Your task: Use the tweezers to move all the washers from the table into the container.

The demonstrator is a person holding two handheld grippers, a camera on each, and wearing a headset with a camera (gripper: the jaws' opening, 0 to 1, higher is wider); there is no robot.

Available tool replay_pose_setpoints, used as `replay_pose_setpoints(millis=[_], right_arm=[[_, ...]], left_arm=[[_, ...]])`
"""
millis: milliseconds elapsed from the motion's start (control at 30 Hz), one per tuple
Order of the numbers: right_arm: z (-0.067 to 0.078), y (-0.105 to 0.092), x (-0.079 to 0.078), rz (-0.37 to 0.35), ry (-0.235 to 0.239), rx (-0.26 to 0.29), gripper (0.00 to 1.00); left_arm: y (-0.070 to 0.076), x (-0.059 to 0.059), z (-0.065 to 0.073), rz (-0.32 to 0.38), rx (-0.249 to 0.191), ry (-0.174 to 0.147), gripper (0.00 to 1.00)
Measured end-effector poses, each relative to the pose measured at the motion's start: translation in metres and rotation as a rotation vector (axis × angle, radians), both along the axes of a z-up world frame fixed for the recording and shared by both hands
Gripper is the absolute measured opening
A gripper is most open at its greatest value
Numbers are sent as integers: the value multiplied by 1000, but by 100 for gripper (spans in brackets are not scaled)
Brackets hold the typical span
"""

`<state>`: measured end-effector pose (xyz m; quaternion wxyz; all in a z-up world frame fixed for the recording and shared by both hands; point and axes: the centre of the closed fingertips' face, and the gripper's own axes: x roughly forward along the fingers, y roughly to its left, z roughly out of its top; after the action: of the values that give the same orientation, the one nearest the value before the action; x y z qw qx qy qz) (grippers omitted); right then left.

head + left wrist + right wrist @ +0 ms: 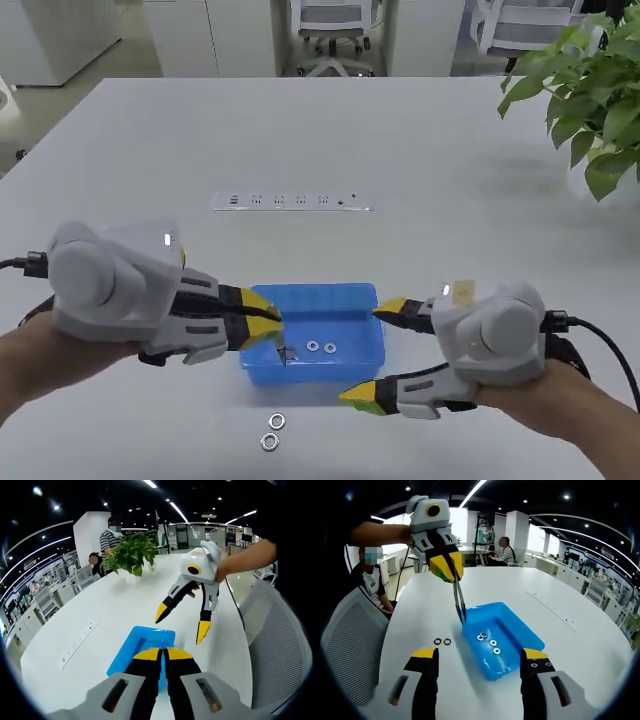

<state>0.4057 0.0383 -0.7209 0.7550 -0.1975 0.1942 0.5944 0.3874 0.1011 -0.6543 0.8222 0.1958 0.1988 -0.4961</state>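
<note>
Open bench (300, 140), crowded only at the tray (320, 293)

The left claw (270, 322) and its tweezers (283, 352) hang over the tray's near-left corner, and the spread right claw (372, 352) flanks its right side. Two washers (272, 432) lie in front, unblocked. The power strip (290, 201) and plant (590, 110) stand well apart.

The container (352, 296) is bright blue and the washers (313, 346) are silvery, against a counter (300, 140) of pale grey-white. The tweezers (458, 597) are dark grey metal. The left hand-held gripper (268, 322) and the right hand-held gripper (368, 352) both have light grey bodies and black jaws tipped in yellow, with one right tip shading to green. The power strip (290, 202) is white with dark sockets, the plant (590, 100) is leafy green, and a person's shirt (106, 539) is striped dark and white.
</note>
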Motion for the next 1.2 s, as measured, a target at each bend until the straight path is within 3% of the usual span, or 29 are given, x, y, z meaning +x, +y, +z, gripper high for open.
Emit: replay_pose_setpoints(millis=[367, 833, 1200], right_arm=[[4, -12, -11, -51, 14, 27, 81], [10, -15, -13, -64, -38, 45, 100], [5, -14, -20, -54, -33, 23, 100]], left_arm=[[0, -16, 1, 2, -1, 1, 6], [7, -36, -8, 13, -3, 23, 6], [3, -51, -16, 4, -1, 41, 6]])
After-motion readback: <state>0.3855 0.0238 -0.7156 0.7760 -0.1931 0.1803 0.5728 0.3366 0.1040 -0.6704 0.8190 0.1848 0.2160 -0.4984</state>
